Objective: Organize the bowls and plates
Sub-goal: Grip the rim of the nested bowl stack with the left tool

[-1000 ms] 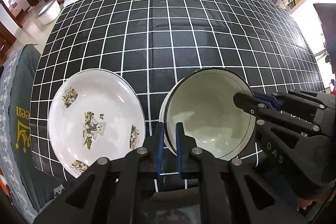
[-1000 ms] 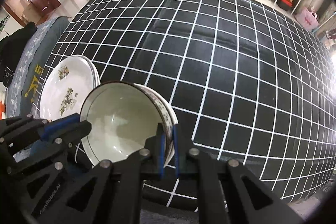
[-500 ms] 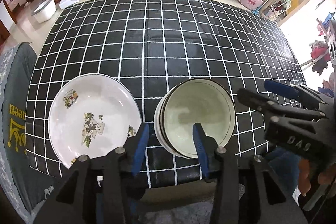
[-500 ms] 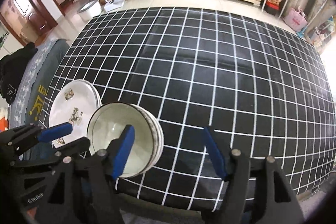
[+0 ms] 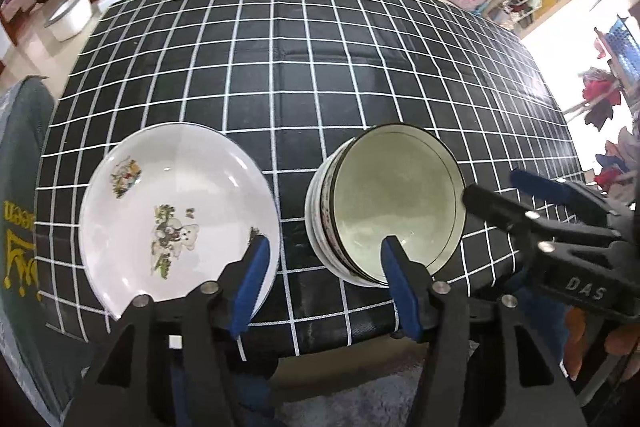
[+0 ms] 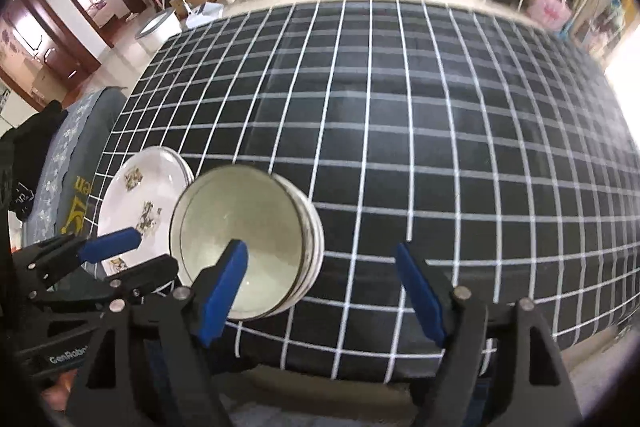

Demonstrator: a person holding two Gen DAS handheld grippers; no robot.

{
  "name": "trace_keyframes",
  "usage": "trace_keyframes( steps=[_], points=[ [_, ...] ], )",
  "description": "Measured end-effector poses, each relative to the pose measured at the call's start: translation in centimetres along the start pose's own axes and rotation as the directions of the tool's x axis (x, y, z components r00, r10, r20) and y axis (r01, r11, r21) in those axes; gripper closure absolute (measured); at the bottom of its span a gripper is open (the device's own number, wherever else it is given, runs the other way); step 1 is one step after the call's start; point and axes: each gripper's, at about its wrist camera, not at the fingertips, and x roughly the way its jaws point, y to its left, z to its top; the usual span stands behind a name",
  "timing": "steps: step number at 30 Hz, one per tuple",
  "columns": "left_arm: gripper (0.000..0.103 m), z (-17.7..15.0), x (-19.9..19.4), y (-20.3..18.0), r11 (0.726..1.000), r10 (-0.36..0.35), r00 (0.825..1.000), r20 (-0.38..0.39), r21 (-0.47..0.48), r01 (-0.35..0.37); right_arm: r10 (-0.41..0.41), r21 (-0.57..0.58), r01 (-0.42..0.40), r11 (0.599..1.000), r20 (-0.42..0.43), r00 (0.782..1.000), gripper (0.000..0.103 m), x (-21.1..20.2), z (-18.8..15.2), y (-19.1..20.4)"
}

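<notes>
Two stacks sit side by side at the near edge of the bench [image 5: 320, 67], which wears a glossy black cloth gridded in white. The nested bowls [image 5: 392, 203] are round, pale green inside, dark-rimmed, mouths upward. The plates [image 5: 176, 211] are glazed white with bear prints, lying flat. Left tongs [image 5: 324, 283] and right tongs [image 6: 320, 287] have just been opening; both stand spread, pinching nothing.

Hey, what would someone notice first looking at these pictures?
A stack of bowls sits near the front edge of the black checked tablecloth, with a bear-print plate on its left. Both grippers, left and right, hang above with jaws open, holding nothing.
</notes>
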Motion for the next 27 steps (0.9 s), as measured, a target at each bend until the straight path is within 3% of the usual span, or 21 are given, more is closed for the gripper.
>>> trace_keyframes(
  steps=[8,17,22,27],
  points=[
    [0.040,0.3,1.8,0.8,0.996,-0.084,0.996,-0.028,0.037,0.085,0.040,0.147,-0.032,0.989,-0.056,0.998,0.023,2.4,-0.9,-1.5],
    [0.040,1.3,3.9,0.9,0.974,-0.182,0.982,-0.055,0.127,0.188,0.058,0.217,-0.047,0.975,-0.042,0.997,0.023,2.9,-1.2,-2.2],
    [0.040,2.1,5.0,1.1,0.966,-0.191,0.978,-0.085,0.158,0.203,0.092,0.244,-0.076,0.967,-0.054,0.994,0.023,4.0,-1.1,-2.7],
    [0.040,2.8,6.2,1.4,0.957,-0.195,0.974,-0.112,0.196,0.214,0.114,0.267,-0.094,0.959,-0.062,0.992,0.034,4.9,-1.2,-2.9]
  ],
)
